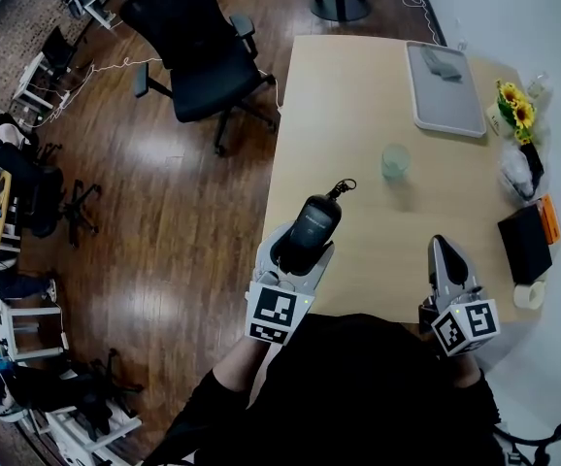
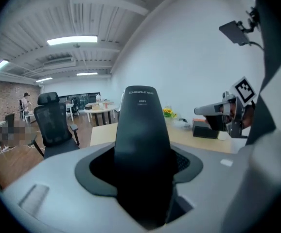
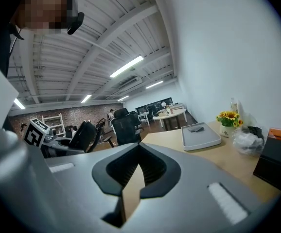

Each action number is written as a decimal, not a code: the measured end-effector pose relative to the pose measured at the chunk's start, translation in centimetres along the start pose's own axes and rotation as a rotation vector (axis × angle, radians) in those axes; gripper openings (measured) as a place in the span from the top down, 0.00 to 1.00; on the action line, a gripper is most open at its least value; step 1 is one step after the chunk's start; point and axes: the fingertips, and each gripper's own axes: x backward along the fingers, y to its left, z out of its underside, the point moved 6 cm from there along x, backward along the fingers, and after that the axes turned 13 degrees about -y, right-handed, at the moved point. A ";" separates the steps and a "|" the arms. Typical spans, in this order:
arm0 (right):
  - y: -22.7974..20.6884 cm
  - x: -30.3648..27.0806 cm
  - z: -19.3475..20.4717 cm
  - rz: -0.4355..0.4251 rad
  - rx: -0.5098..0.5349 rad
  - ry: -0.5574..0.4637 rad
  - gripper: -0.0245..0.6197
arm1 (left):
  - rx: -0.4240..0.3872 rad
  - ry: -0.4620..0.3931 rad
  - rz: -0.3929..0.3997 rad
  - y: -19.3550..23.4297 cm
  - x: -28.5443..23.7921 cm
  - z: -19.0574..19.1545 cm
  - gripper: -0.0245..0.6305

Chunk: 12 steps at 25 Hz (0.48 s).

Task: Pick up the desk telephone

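- A black mesh office chair (image 1: 198, 51) stands on the dark wood floor, off the far left corner of the light wooden table (image 1: 358, 95).
- The left gripper (image 1: 295, 253) is clenched on the black desk telephone handset (image 1: 312, 223). The handset lies lengthwise between the two pale grey fingers (image 1: 321, 262), and its rounded end juts past their tips. A curled black cord (image 1: 343, 187) shows at that end. It sits by the table's left edge, toward the near corner.
- A clear drinking glass (image 1: 394, 160) stands near the table's middle.
- The right gripper (image 1: 444, 252) is over the near edge, its fingers pressed together with nothing between them.
- A grey rectangular tray (image 1: 445, 100) lies at the far right corner.
- Yellow sunflowers (image 1: 515, 105) and a black box (image 1: 525, 243) line the right edge.
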 end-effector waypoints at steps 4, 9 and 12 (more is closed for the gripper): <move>0.2 0.4 -0.4 -0.004 0.008 -0.017 0.96 | -0.019 -0.084 -0.014 -0.5 0.6 -1.7 0.56; 0.4 0.7 -0.6 -0.018 0.015 -0.026 0.96 | -0.013 -0.089 -0.004 -1.1 0.5 -2.0 0.56; 0.5 0.8 -0.6 -0.017 0.016 -0.025 0.96 | -0.016 -0.084 0.004 -1.2 0.5 -1.9 0.56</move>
